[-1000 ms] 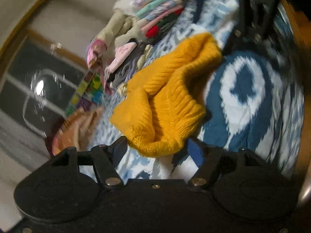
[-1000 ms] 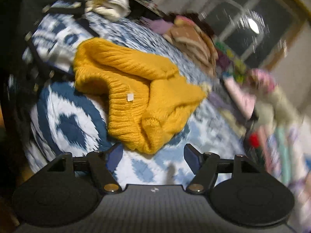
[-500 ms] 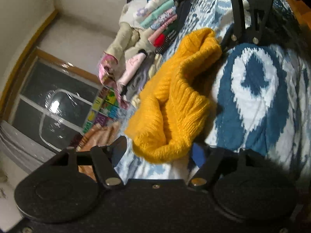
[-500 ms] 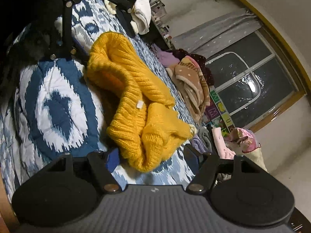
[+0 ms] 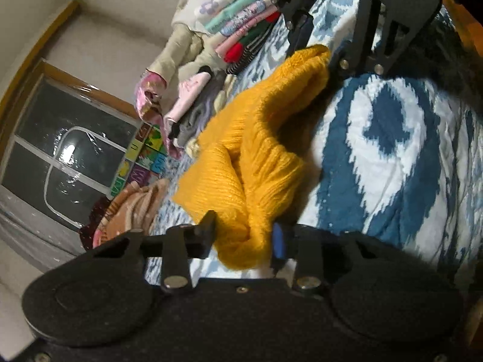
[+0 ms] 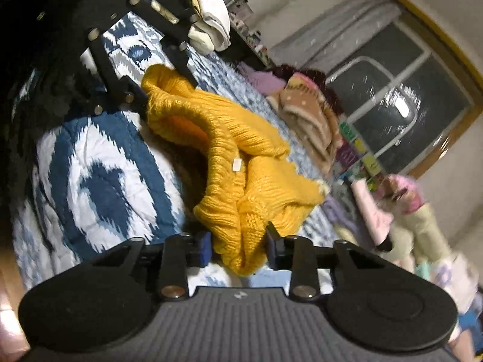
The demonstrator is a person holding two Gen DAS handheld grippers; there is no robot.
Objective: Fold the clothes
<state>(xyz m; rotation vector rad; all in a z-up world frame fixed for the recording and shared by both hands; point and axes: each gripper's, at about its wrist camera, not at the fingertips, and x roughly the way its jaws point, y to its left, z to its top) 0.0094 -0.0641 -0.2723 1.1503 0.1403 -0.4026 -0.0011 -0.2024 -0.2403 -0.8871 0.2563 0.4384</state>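
A mustard-yellow knit sweater (image 5: 259, 147) lies bunched on a blue and white patterned bedspread (image 5: 392, 157). My left gripper (image 5: 244, 235) is closed onto one end of the sweater, with knit bunched between its fingers. My right gripper (image 6: 238, 244) is closed onto the opposite end of the sweater (image 6: 229, 154), which shows a small white tag. Each gripper shows at the far end of the sweater in the other's view: the right one (image 5: 338, 21) and the left one (image 6: 129, 69).
A stack of folded clothes (image 5: 241, 27) and loose garments (image 5: 187, 90) lie along the bed's far side. A brown folded blanket (image 6: 308, 114) sits near a dark window (image 6: 407, 90). White clothes (image 6: 211, 21) hang at the back.
Both grippers have moved in onto the sweater's ends and narrowed from open to closed around the knit. The sweater's ends are now bunched and lifted slightly.
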